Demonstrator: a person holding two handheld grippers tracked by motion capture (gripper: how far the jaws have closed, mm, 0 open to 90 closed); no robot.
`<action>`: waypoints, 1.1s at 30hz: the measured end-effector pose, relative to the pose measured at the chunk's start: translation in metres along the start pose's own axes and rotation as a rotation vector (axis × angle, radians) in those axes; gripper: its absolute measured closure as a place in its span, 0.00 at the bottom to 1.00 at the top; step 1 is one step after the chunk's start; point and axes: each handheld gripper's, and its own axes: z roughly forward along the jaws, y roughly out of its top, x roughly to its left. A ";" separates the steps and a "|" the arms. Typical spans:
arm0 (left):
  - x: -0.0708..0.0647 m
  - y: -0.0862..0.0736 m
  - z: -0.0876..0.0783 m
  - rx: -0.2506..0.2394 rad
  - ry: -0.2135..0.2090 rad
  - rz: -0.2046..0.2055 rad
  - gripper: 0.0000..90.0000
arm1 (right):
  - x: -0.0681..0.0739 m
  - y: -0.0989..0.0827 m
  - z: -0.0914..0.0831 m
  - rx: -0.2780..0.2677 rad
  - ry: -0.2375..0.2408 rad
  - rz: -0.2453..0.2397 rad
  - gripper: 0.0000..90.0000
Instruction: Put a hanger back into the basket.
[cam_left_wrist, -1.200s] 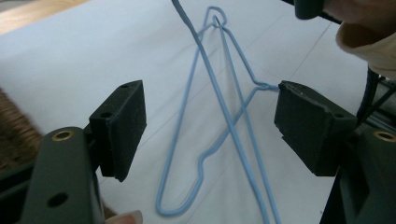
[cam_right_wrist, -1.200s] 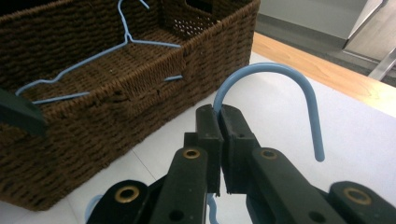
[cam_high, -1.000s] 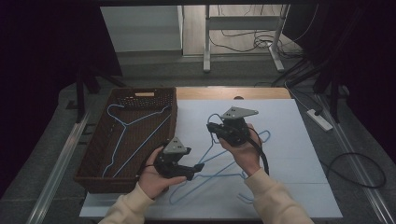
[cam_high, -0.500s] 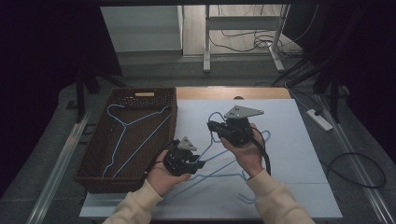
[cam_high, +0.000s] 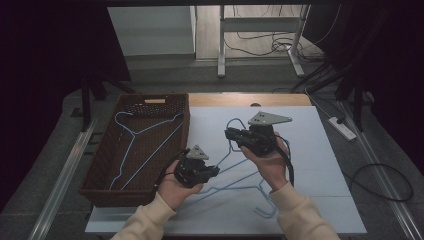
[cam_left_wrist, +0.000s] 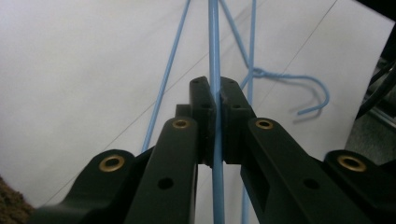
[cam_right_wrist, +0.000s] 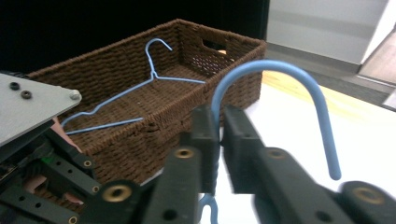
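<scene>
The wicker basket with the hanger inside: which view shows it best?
The high view: the wicker basket shows whole, left of the white mat, with its blue wire hanger lying inside. The right gripper view shows it from the side, near wall and hanger hook. The left gripper view catches a brown sliver at its lower left corner.

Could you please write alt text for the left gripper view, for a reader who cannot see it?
The left gripper has its two black jaws shut on a straight wire of a blue hanger, over a white table sheet. Another blue hanger's hook lies on the sheet beyond.
</scene>
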 end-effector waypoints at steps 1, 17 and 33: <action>0.000 0.000 -0.001 -0.014 -0.001 -0.009 0.96 | -0.001 0.000 -0.002 -0.005 0.008 0.002 0.80; 0.017 0.007 -0.030 -0.169 -0.082 -0.110 0.96 | -0.004 -0.022 -0.066 -0.126 -0.020 -0.034 0.40; 0.053 0.007 -0.098 -0.325 -0.038 -0.153 0.96 | -0.035 -0.081 -0.076 0.025 -0.134 0.011 0.37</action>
